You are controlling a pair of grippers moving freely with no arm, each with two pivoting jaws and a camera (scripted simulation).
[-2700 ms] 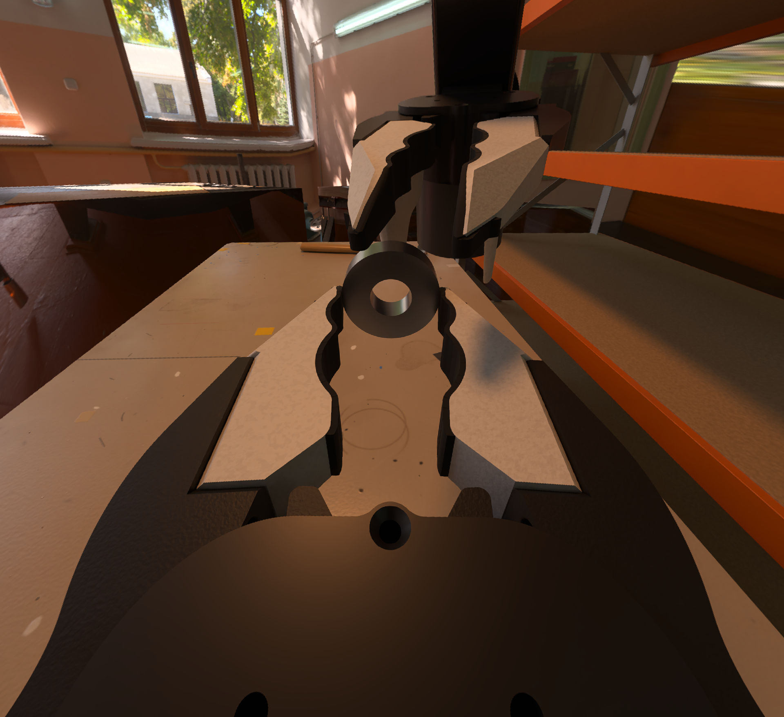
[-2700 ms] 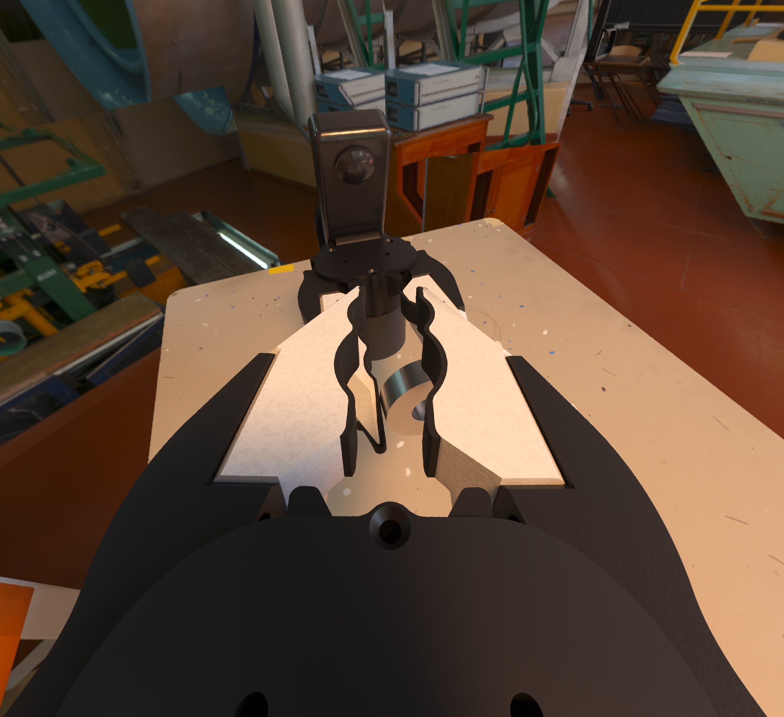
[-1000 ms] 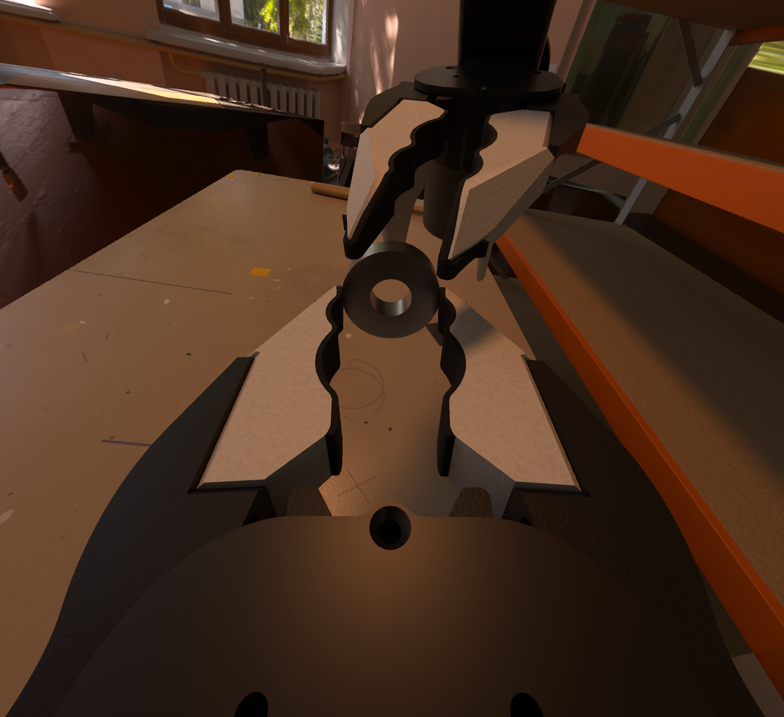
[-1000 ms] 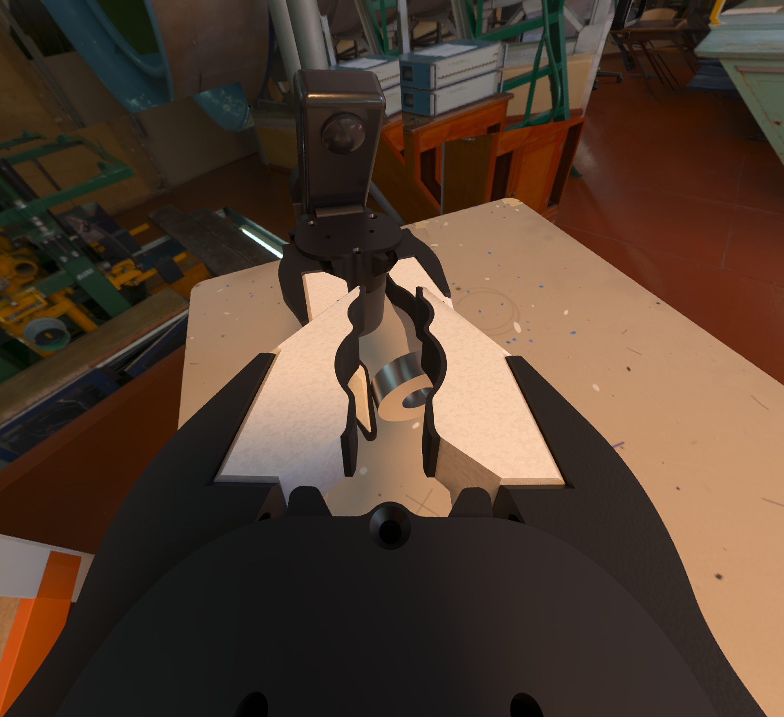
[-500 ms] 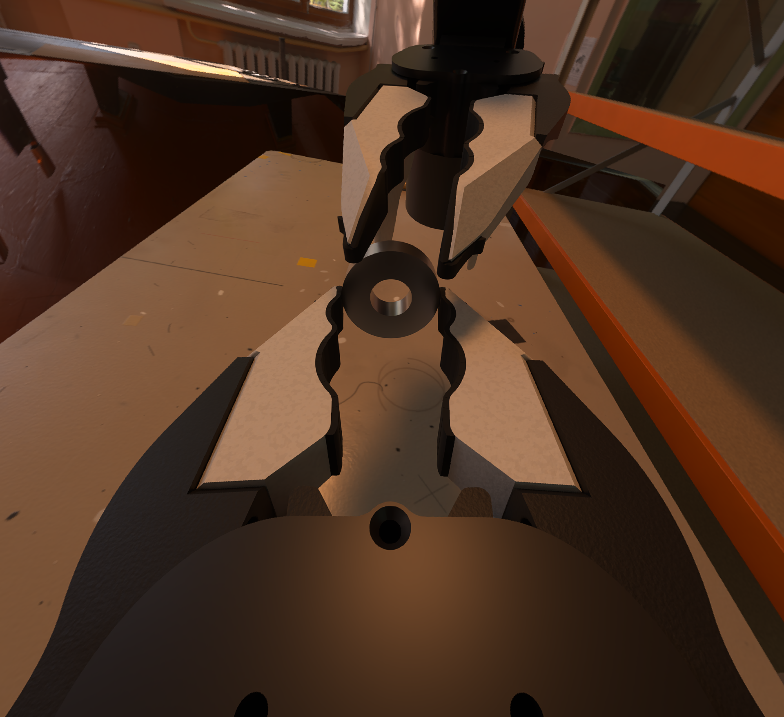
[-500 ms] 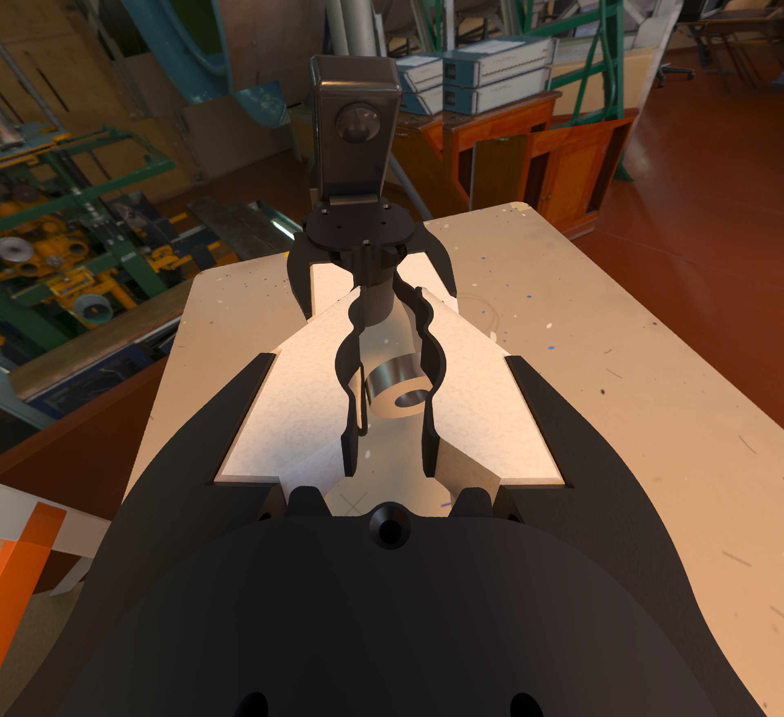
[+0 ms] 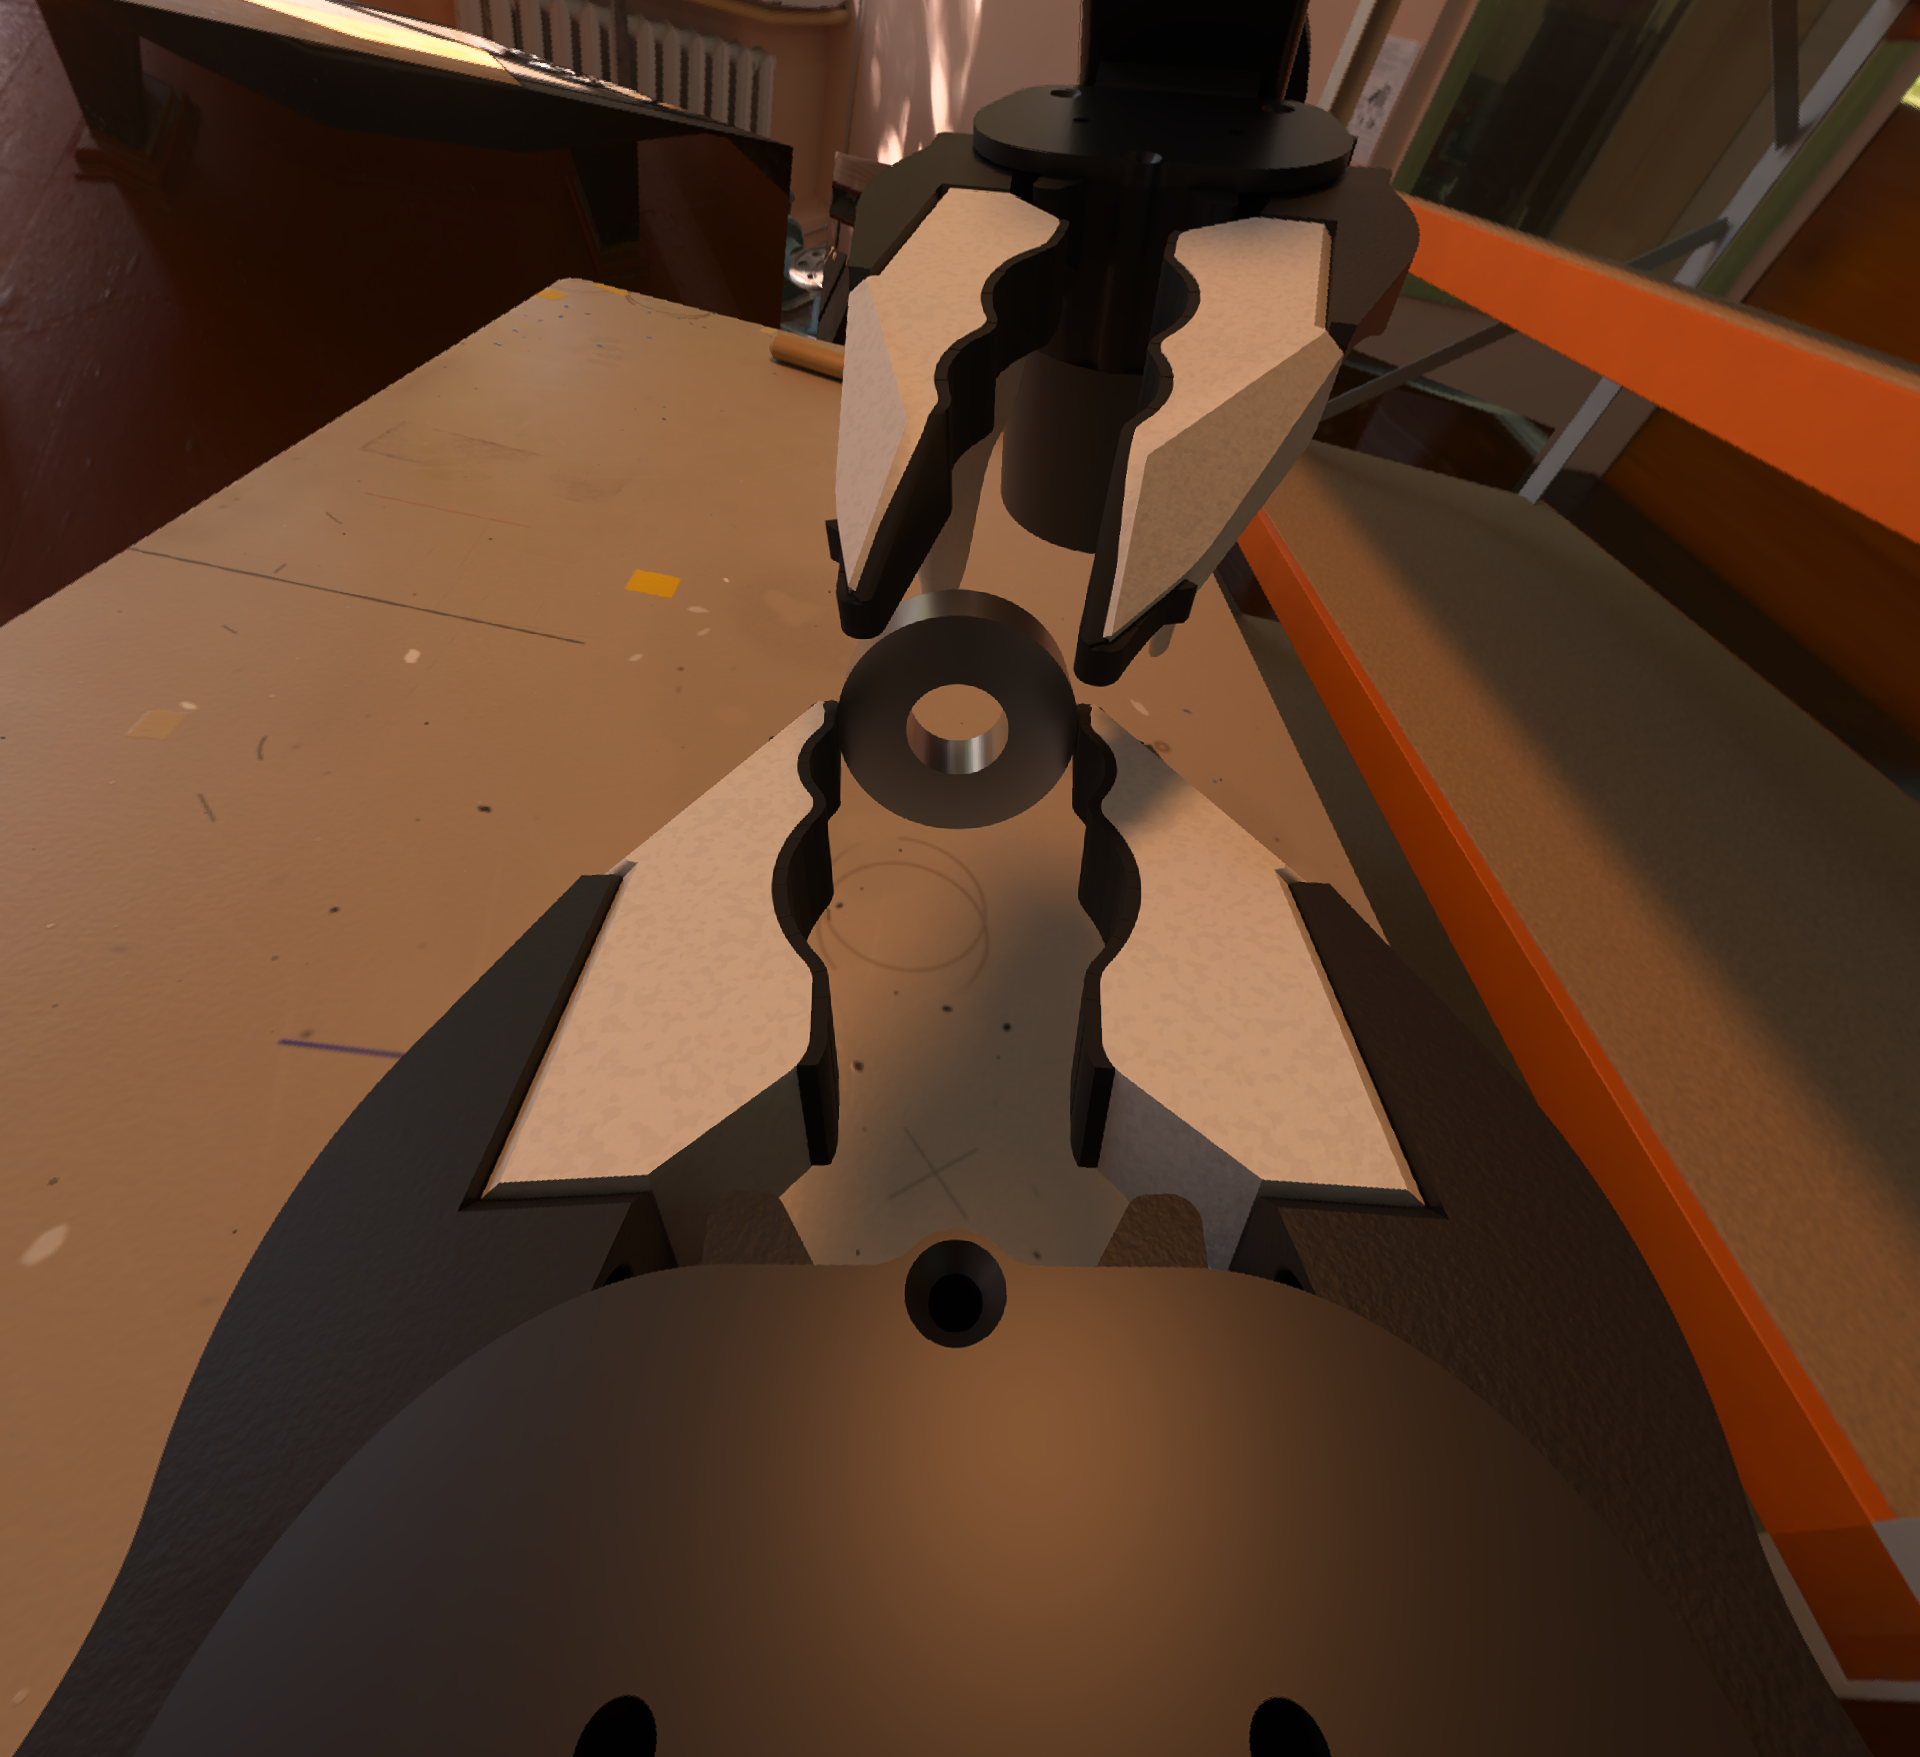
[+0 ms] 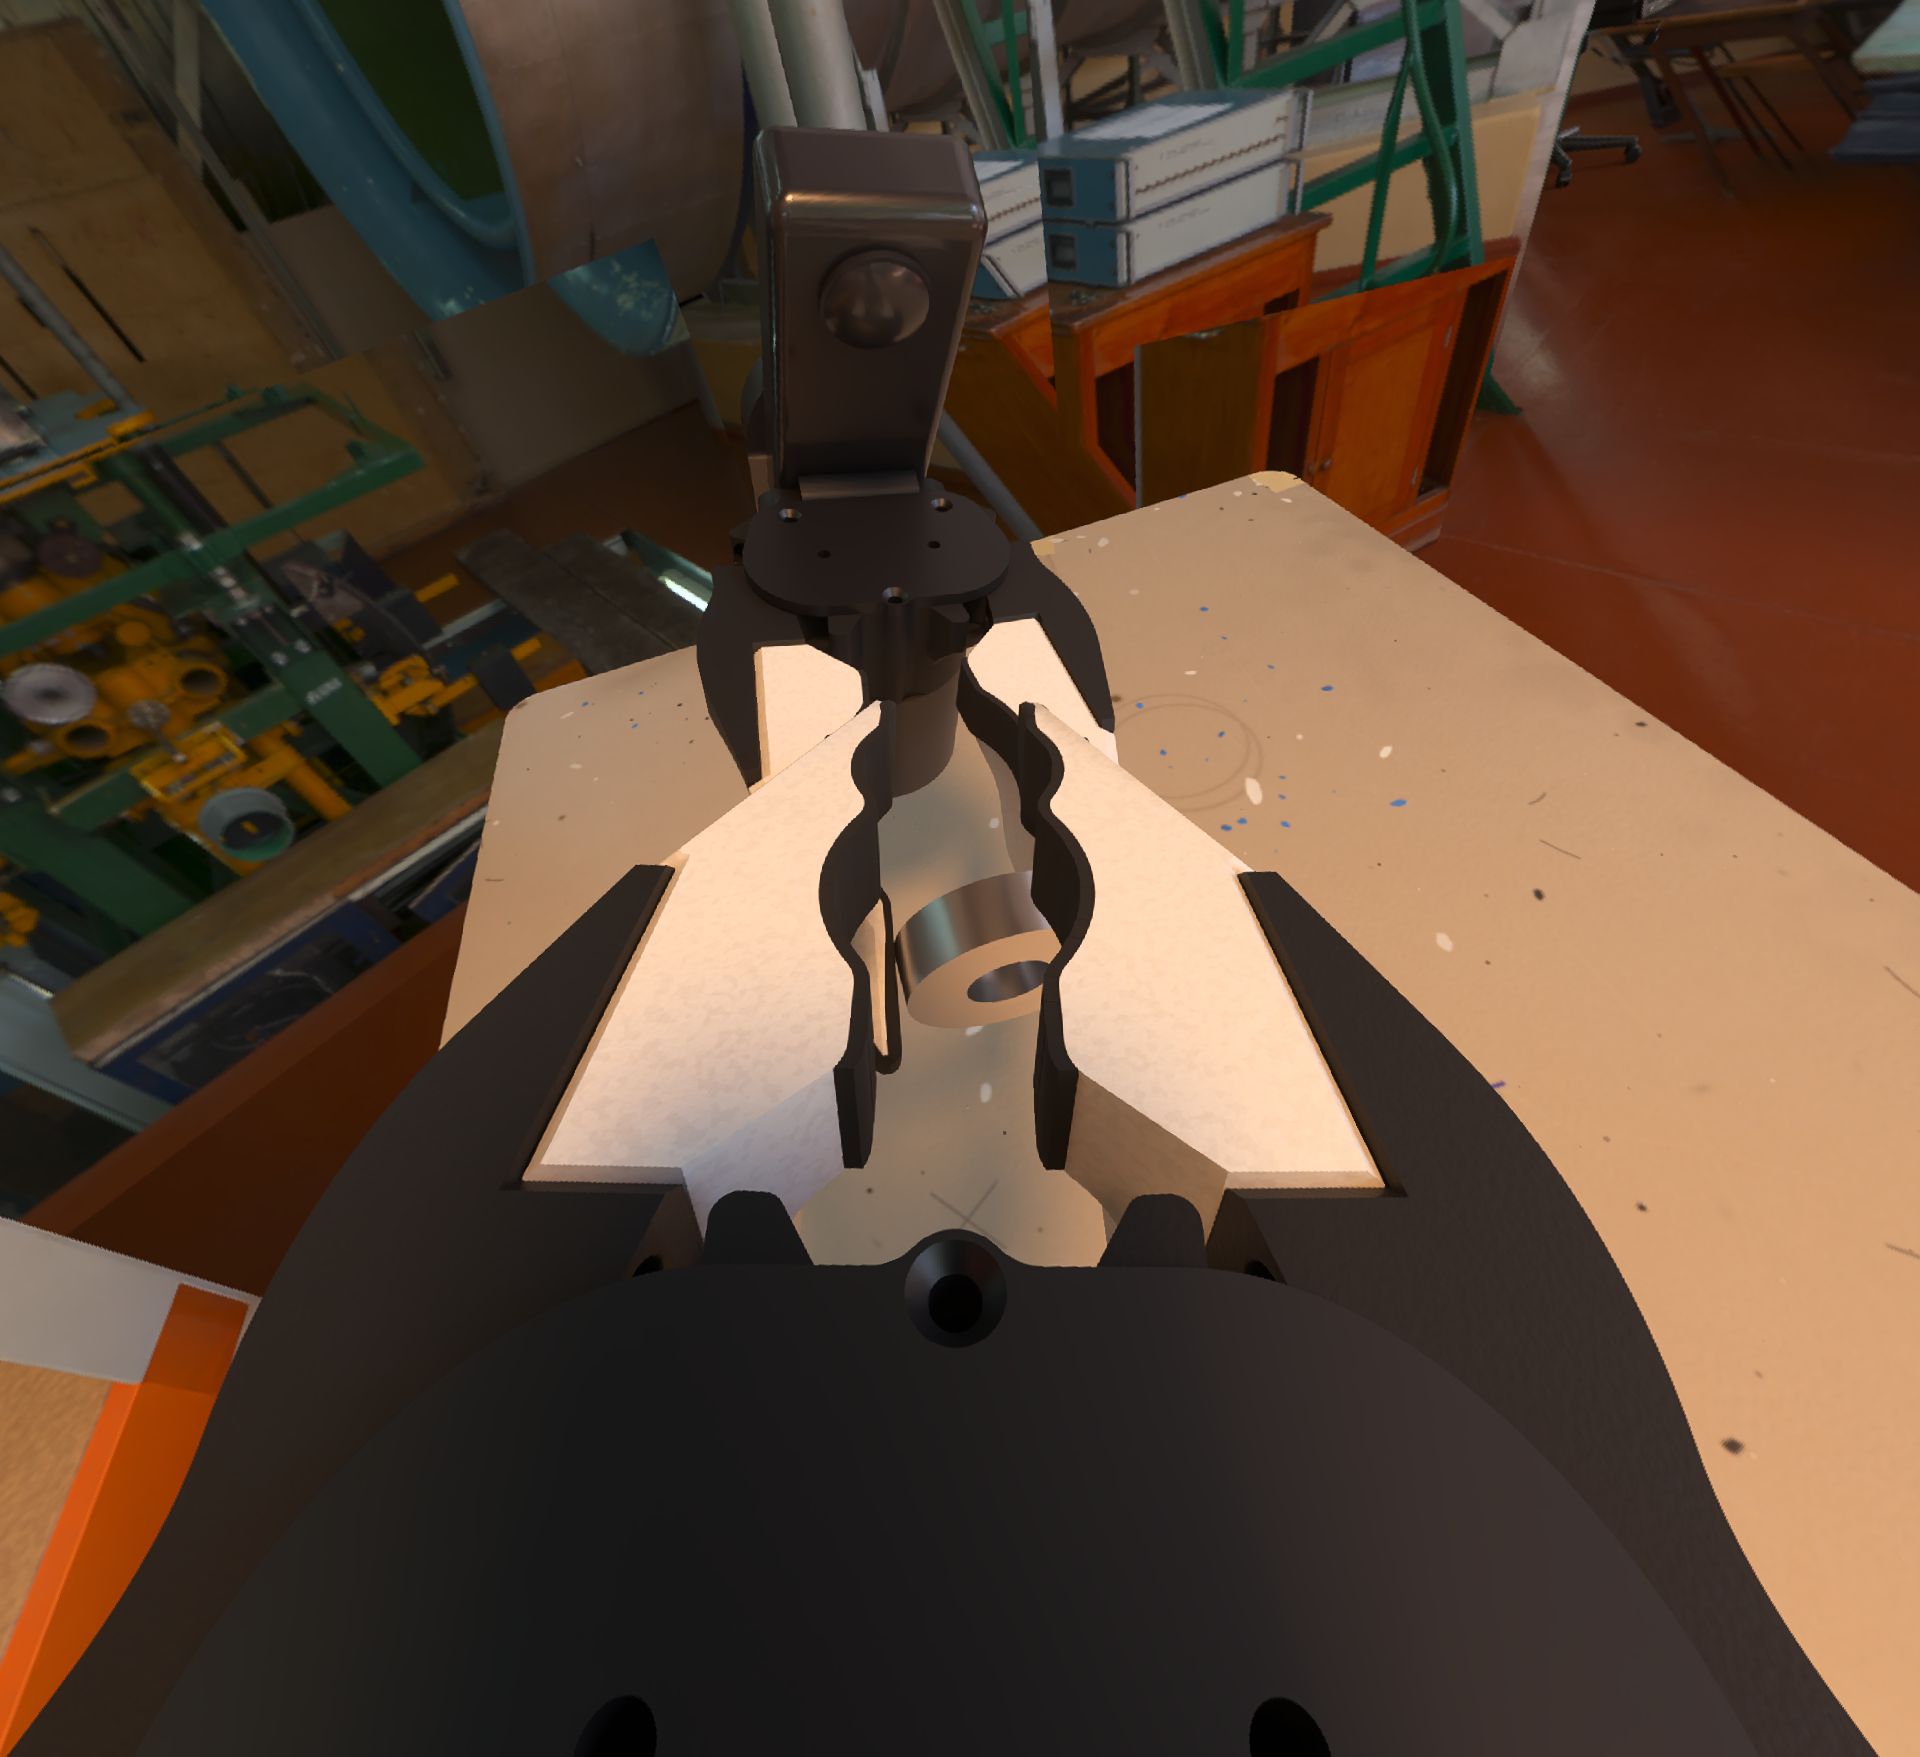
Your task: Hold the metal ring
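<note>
The metal ring (image 7: pixel 894 788) is a thick dark steel washer. My left gripper (image 7: pixel 956 720) is shut on it, with its fingertips pinching the ring's two sides above the table (image 7: pixel 364 772). My right gripper (image 7: pixel 987 642) comes down from above and its tips flank the ring's upper rear edge. In the right wrist view the ring (image 8: pixel 951 938) sits between my right gripper's (image 8: pixel 956 715) parted fingers, beside the right finger. The left gripper's body (image 8: pixel 873 564) faces me behind it.
An orange-edged shelf (image 7: pixel 1558 980) runs close along the table's right side, with a higher shelf above it. A wooden stick (image 7: pixel 805 351) lies at the table's far end. In the right wrist view the table edge (image 8: pixel 499 876) drops to the floor on the left.
Both views have swung down toward the table. The ring stays in the same place between the left fingertips. The right gripper's tips have come lower around the ring, and its opening looks unchanged.
</note>
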